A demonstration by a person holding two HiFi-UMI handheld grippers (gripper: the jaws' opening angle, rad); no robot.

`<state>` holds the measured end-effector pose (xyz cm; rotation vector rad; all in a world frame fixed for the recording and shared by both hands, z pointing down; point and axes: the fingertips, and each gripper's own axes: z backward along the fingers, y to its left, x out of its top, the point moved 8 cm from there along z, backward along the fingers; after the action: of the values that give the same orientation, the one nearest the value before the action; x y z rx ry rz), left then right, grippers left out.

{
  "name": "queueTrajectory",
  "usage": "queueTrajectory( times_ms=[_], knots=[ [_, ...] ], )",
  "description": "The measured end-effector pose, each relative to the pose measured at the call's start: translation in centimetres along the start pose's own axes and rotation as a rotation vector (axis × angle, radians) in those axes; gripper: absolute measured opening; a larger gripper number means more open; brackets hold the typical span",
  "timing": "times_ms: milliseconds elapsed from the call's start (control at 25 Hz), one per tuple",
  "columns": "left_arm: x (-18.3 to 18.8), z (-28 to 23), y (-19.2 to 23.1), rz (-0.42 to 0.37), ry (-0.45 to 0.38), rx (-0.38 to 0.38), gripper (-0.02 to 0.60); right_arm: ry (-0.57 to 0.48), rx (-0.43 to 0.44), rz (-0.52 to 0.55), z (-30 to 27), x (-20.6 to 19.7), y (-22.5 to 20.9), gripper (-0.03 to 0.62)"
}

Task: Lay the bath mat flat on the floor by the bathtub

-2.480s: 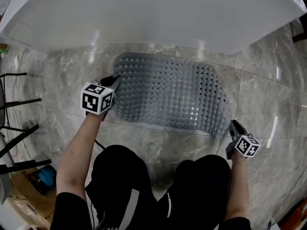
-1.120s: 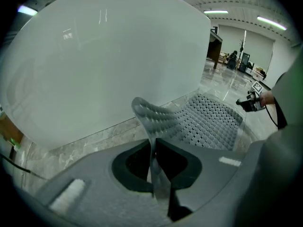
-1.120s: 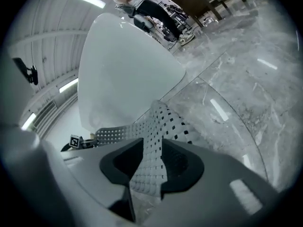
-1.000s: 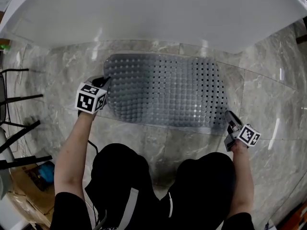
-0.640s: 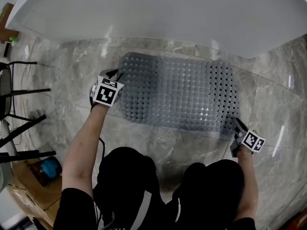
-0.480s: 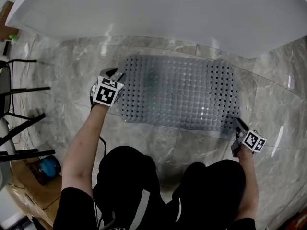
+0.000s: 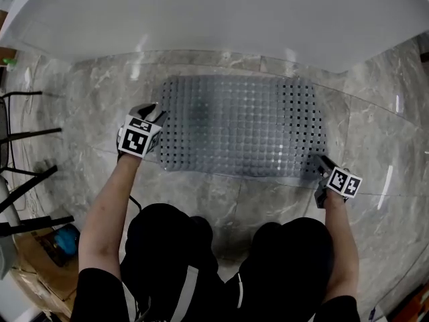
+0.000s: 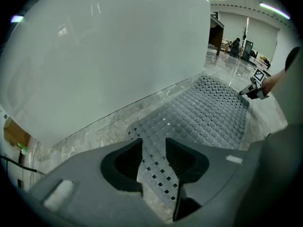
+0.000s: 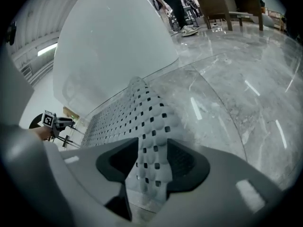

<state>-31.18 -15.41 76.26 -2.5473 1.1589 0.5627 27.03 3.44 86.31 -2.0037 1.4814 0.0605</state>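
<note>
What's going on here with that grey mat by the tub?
A crouching person is laying a grey perforated rubber bath mat on the marble floor beside the white bathtub. It lies nearly flat. The left gripper and right gripper have just been opening, each with a mat corner between its jaws.

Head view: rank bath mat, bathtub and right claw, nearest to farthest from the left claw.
1. bath mat: its left corner lies between the just-opened jaws of the left claw.
2. bathtub: just beyond, at top.
3. right claw: far right corner, jaws likewise just opening around the mat.
</note>
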Motion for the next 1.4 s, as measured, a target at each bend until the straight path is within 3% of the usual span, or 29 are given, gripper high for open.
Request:
queueTrajectory(
  times_ms=[40, 120, 280, 440, 640, 800, 880, 960, 1080, 1280, 1400],
  knots=[
    [0.2, 0.0, -0.3, -0.005, 0.0, -0.007, 0.161, 0.008, 0.013, 0.017, -0.2, -0.3, 0.6, 0.192],
    [0.7, -0.1, -1.0, -0.022, -0.002, -0.023, 0.161, 0.032, 0.062, 0.078, -0.6, -1.2, 2.4, 0.097],
    [1.9, -0.2, -2.2, -0.043, -0.012, -0.051, 0.161, 0.035, 0.106, 0.177, -1.0, -2.0, 5.3, 0.142],
    [2.9, -0.5, -3.2, -0.064, -0.036, -0.084, 0.16, -0.042, 0.067, 0.074, -1.1, -0.3, 2.7, 0.17],
    [5.0, -0.8, -4.4, -0.018, -0.109, -0.132, 0.123, -0.102, 0.001, 0.103, -0.1, 3.9, 0.0, 0.17],
    [6.6, -0.4, -6.0, -0.03, -0.12, -0.173, 0.121, -0.065, 0.017, 0.139, -0.5, 5.2, -0.7, 0.189],
    [7.5, -0.3, -7.1, -0.045, -0.125, -0.209, 0.084, -0.036, 0.026, 0.167, -1.1, 5.5, -0.9, 0.193],
    [8.5, -0.2, -8.7, -0.07, -0.127, -0.259, 0.037, -0.018, 0.036, 0.181, -1.6, 5.9, -1.2, 0.198],
    [10.5, -0.2, -12.2, -0.15, -0.115, -0.34, 0.015, -0.028, 0.06, 0.158, -1.9, 6.2, -1.6, 0.203],
    [14.4, -1.2, -19.9, -0.261, -0.144, -0.484, 0.015, -0.005, 0.145, 0.126, -2.6, 5.8, -1.8, 0.226],
    [15.7, -2.5, -24.3, -0.323, -0.166, -0.52, 0.015, -0.017, 0.192, 0.083, -3.0, 5.4, -2.3, 0.233]
  ],
)
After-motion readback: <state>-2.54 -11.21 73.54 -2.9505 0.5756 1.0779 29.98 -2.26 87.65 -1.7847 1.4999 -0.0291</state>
